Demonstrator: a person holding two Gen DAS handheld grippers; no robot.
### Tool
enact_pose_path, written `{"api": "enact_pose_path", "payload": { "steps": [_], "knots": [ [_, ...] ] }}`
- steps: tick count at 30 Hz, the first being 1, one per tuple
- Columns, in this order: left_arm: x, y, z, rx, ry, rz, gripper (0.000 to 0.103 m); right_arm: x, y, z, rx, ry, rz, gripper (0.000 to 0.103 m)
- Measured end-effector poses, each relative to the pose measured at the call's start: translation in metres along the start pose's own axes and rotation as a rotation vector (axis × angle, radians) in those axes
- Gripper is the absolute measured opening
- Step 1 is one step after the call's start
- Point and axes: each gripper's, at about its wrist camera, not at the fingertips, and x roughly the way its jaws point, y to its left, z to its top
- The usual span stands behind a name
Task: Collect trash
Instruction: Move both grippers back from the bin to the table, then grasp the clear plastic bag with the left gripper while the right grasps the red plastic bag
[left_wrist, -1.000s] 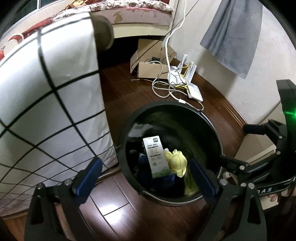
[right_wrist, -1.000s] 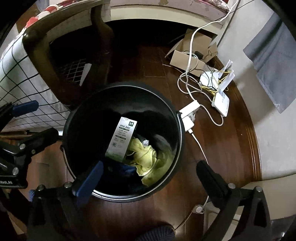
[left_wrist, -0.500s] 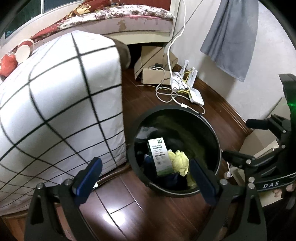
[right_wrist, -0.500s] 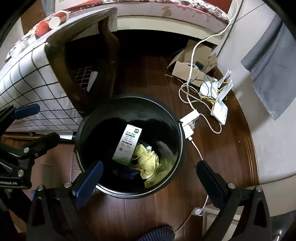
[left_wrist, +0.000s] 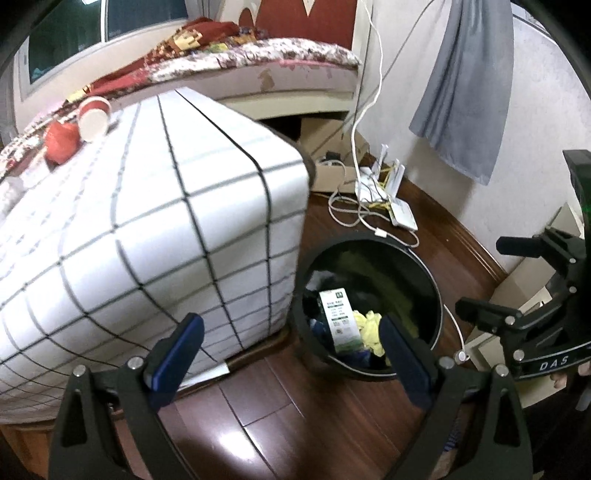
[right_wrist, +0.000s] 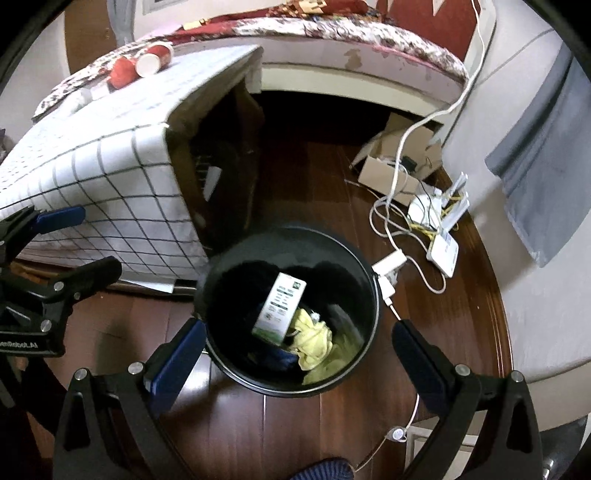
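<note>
A black round bin (left_wrist: 436, 291) (right_wrist: 371, 280) stands on the wood floor beside a table. Inside lie a white and green carton (left_wrist: 339, 320) (right_wrist: 281, 307) and crumpled yellow trash (left_wrist: 371, 329) (right_wrist: 314, 341). My left gripper (left_wrist: 291, 358) is open and empty, raised above the floor left of the bin. My right gripper (right_wrist: 297, 356) is open and empty, high above the bin's near rim. On the table with the checked cloth (left_wrist: 147, 229) (right_wrist: 110, 162) lie a red paper cup (left_wrist: 94, 118) (right_wrist: 154, 58) and a red crumpled object (left_wrist: 61, 142) (right_wrist: 122, 73).
A router with tangled cables (left_wrist: 388, 199) (right_wrist: 439, 225) and an open cardboard box (right_wrist: 395, 162) sit on the floor behind the bin. A bed (left_wrist: 280, 62) runs along the back. A grey cloth (left_wrist: 469, 96) hangs on the right wall.
Both grippers have risen and pulled back from the bin, so it looks smaller. The tabletop with the red cup has come into view.
</note>
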Motion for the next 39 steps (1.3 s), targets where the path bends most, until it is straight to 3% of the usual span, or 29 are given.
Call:
{"api": "enact_pose_path", "payload": {
  "steps": [8,17,26,34,39],
  "knots": [
    [-0.033,0.024,0.012,-0.019,-0.078,0.039,0.097,-0.025,0.025,0.026,-0.009,-0.098,0.030,0.102],
    [-0.072,0.079,0.017,-0.078,-0.160,0.130,0.097,-0.040,0.065,0.063,-0.038,-0.193,0.087,0.102],
    [-0.095,0.148,0.018,-0.159,-0.204,0.247,0.097,-0.045,0.109,0.101,-0.074,-0.262,0.134,0.102],
    [-0.106,0.218,0.028,-0.232,-0.233,0.342,0.097,-0.038,0.130,0.145,-0.018,-0.325,0.179,0.102],
    [-0.104,0.273,0.043,-0.297,-0.241,0.396,0.097,-0.019,0.157,0.182,-0.065,-0.290,0.176,0.102]
  ]
}}
